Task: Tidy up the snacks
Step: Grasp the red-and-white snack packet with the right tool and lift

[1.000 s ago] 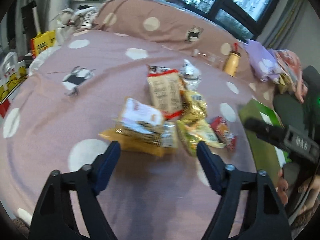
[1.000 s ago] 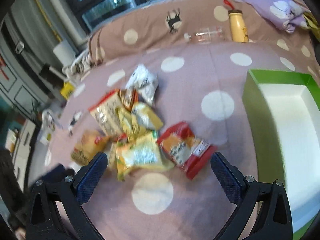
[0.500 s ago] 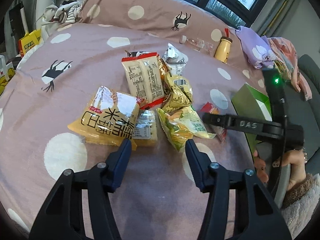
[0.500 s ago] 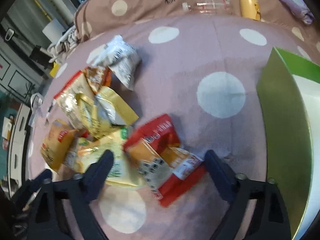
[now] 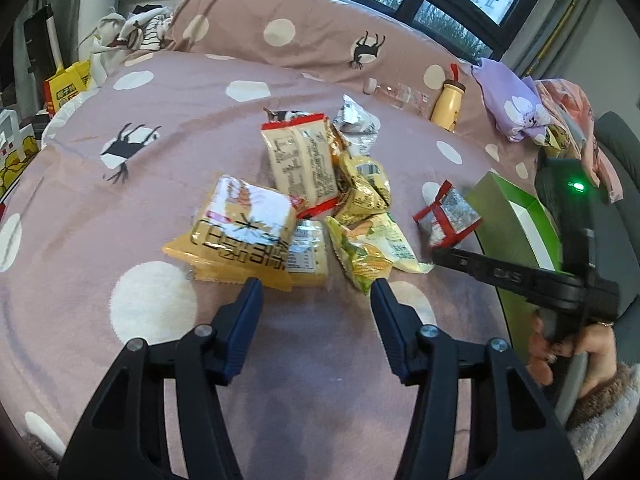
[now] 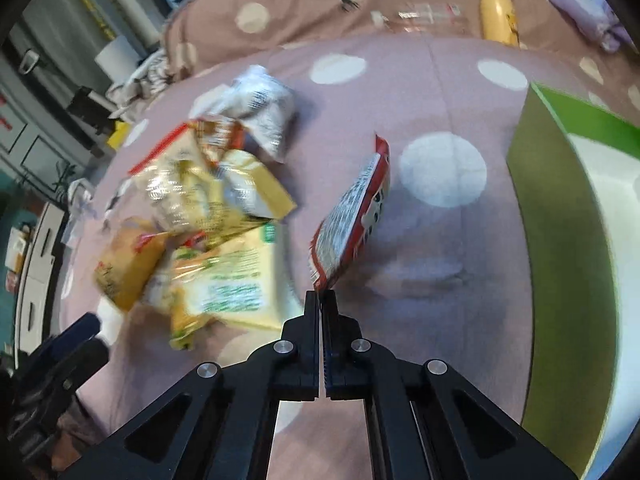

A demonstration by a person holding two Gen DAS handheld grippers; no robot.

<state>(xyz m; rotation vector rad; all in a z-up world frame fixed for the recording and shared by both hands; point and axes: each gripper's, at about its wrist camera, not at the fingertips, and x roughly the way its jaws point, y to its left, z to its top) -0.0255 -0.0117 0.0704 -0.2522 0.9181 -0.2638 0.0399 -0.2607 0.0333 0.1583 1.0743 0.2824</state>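
Note:
Several snack packets lie heaped on the pink dotted bedspread [image 5: 168,168]: an orange one [image 5: 236,232], a beige one with red ends [image 5: 304,164] and a green-yellow one [image 5: 372,248]. My left gripper [image 5: 316,284] stands open just short of the heap, with nothing between its fingers. My right gripper [image 6: 320,296] is shut on the lower edge of a red snack packet [image 6: 352,208], which stands tilted up on edge off the bedspread. In the left wrist view that red packet [image 5: 448,216] hangs at my right gripper's tip, beside the green box [image 5: 516,220].
The green box [image 6: 560,220] with a white inside lies open at the right. A yellow bottle [image 5: 448,100] and a clear bottle [image 5: 396,94] rest by the long pillow behind. Purple cloth [image 5: 512,108] is heaped at the far right. A hand [image 5: 560,352] grips the right tool.
My right gripper has come down and shut on the red packet, tipping it up off the bedspread. My left gripper narrowed a little early on and has since kept still.

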